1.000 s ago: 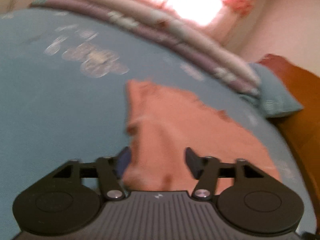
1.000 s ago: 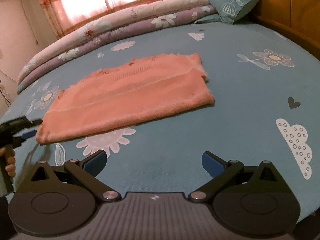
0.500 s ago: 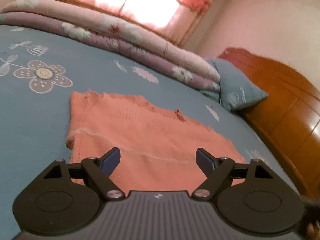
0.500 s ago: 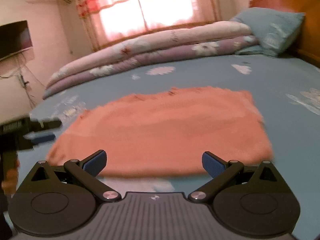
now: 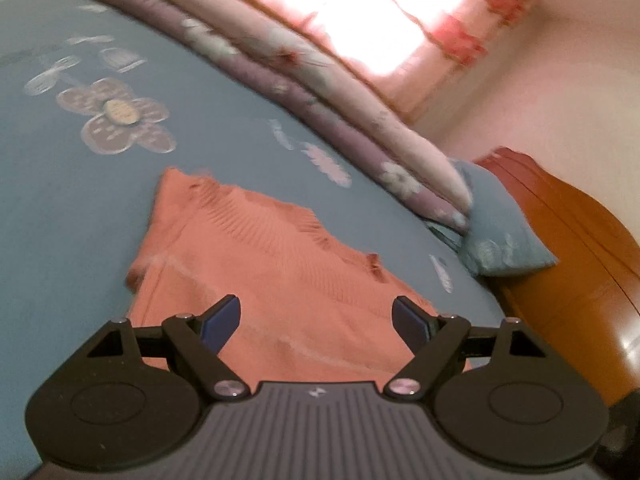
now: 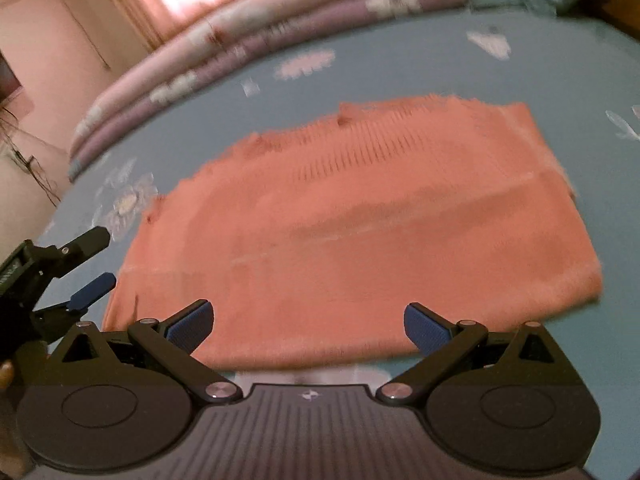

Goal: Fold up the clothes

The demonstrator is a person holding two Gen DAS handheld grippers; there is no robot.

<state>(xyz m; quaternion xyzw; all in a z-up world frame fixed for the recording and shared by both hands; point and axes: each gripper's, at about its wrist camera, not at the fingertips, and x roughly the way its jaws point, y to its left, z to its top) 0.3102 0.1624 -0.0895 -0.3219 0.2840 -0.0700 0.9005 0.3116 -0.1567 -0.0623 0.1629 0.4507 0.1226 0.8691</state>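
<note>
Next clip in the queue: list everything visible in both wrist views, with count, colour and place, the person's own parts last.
folded salmon-orange knit sweater: one, salmon-orange, flat on the bed's middle.
blue flower-print bedsheet: one, blue with white flowers, covering the bed.
rolled pink and purple floral quilt: one, pink over purple, along the bed's far edge.
blue-green pillow: one, blue-green, against the headboard.
brown wooden headboard: one, orange-brown, at the bed's end.
pink curtained window: one, bright, behind the quilt.
left tool: one, black with blue pads, open, at the sweater's short end.
right tool: one, black with blue pads, open, at the sweater's long near edge.
</note>
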